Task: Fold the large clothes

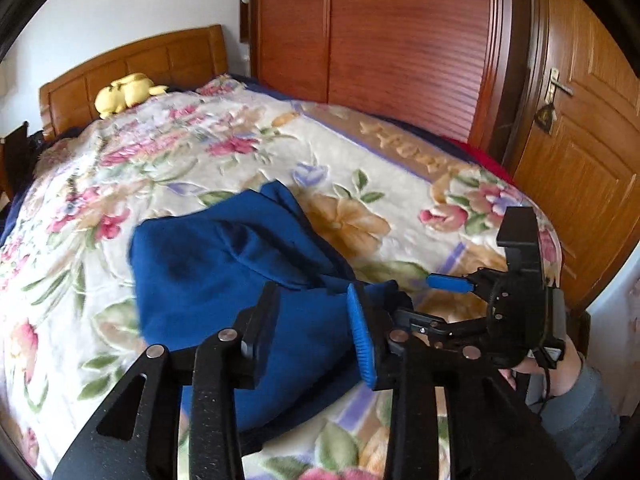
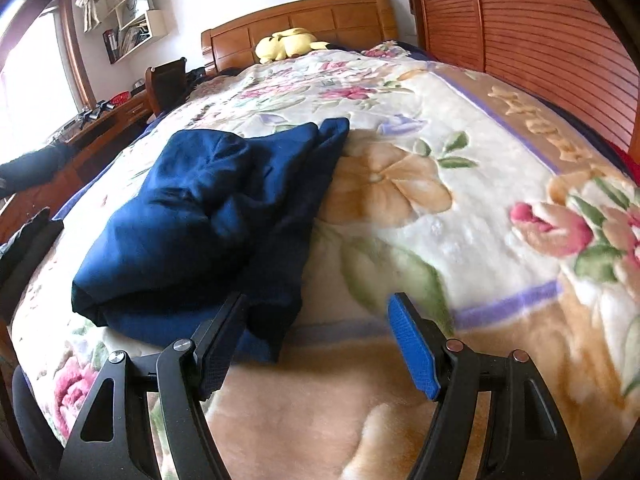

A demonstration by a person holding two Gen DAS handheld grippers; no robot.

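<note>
The only writing is a gold script word woven into the blanket (image 2: 460,128) border at 2 o'clock, too blurred to read. The blue garment (image 2: 208,216) lies bunched at the blanket's middle, with free blanket from 12 to 4 o'clock of it and the wardrobe (image 1: 400,40) beyond. The left gripper (image 1: 316,332) stands part apart over the garment's near edge and pinches nothing; the right gripper (image 2: 320,344) is wide apart, empty.

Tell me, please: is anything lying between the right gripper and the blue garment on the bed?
Nothing visible. Between the open right gripper and the blue garment there is only the bare floral blanket; the garment's near edge lies beside its left finger.
</note>
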